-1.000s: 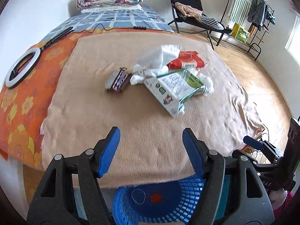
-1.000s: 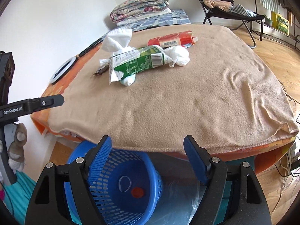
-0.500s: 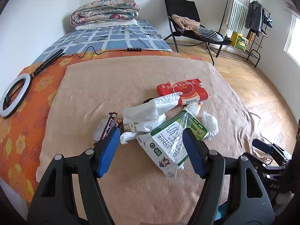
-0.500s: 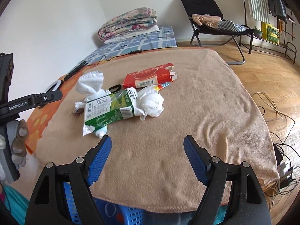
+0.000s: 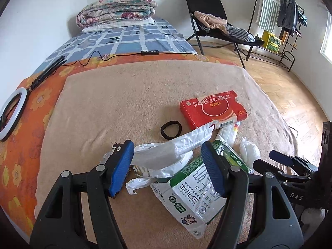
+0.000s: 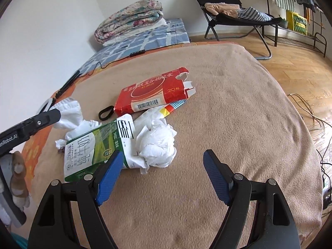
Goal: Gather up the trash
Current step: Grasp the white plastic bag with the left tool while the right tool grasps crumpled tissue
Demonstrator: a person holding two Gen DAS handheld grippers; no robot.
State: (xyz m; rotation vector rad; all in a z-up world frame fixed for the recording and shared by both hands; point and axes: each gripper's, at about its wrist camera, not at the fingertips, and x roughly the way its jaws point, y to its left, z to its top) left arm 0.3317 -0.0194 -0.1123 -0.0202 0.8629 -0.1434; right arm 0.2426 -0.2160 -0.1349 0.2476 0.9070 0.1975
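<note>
A heap of trash lies on the tan blanket: a green-and-white milk carton, a white plastic bag, crumpled white tissue, a torn red box and a small wrapper. My left gripper is open, its fingers on either side of the plastic bag and the carton's top. My right gripper is open and empty, just in front of the tissue and carton.
A black hair tie lies behind the bag. A ring light and its cable lie on the orange sheet at left. Folded quilts, a folding chair and a clothes rack stand beyond the bed.
Both grippers rose from the blue basket below the bed's edge and moved forward over the blanket to the trash heap. The basket has left both views. Both stayed open.
</note>
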